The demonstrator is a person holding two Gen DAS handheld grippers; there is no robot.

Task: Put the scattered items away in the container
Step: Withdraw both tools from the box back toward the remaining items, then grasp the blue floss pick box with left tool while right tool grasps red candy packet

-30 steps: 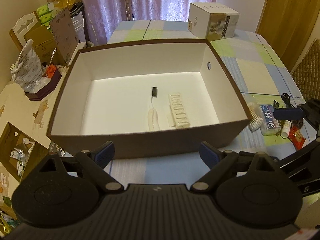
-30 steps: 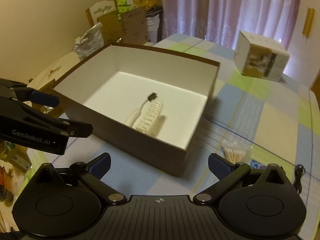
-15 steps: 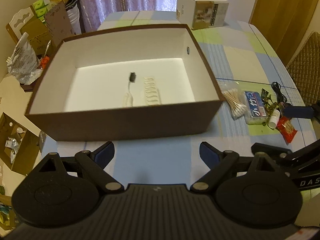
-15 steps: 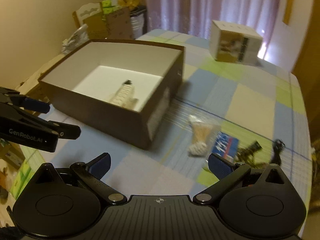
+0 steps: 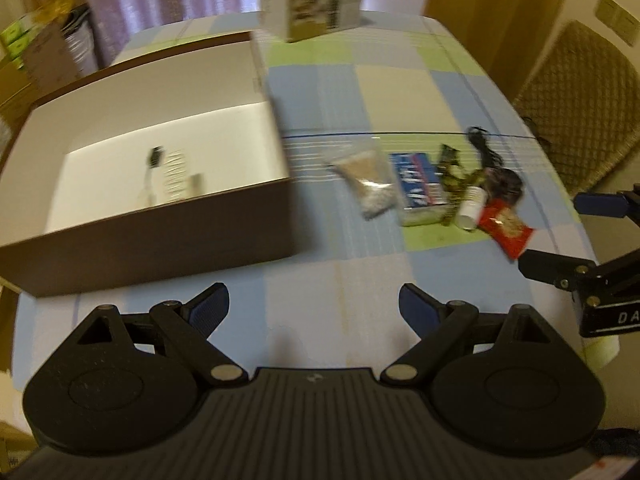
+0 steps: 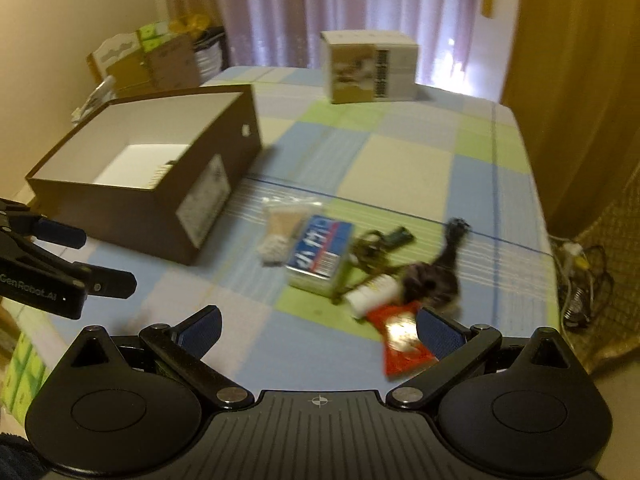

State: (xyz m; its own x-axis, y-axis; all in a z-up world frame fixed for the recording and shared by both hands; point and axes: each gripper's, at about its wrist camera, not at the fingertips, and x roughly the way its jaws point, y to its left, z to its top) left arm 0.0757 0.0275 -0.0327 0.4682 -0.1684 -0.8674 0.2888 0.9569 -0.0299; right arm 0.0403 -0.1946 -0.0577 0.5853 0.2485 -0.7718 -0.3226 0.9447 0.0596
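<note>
Change: both views have swung from the brown box (image 5: 152,216) to the pile on the table (image 6: 400,160).
Grippers: left gripper (image 5: 314,308) and right gripper (image 6: 318,330) both spread wide, empty.
Pile: swab bag (image 6: 280,228), blue pack (image 6: 320,254), red sachet (image 6: 402,340) beside the box.
Meaning: next pick likely the sachet.

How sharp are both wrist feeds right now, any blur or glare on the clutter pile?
Left wrist view: motion-smeared, brown box edges and blue packet soft, only the left tongs crisp. Right wrist view: similar smear, glare spot on the red packet, bright window behind; right tongs sharp.
</note>
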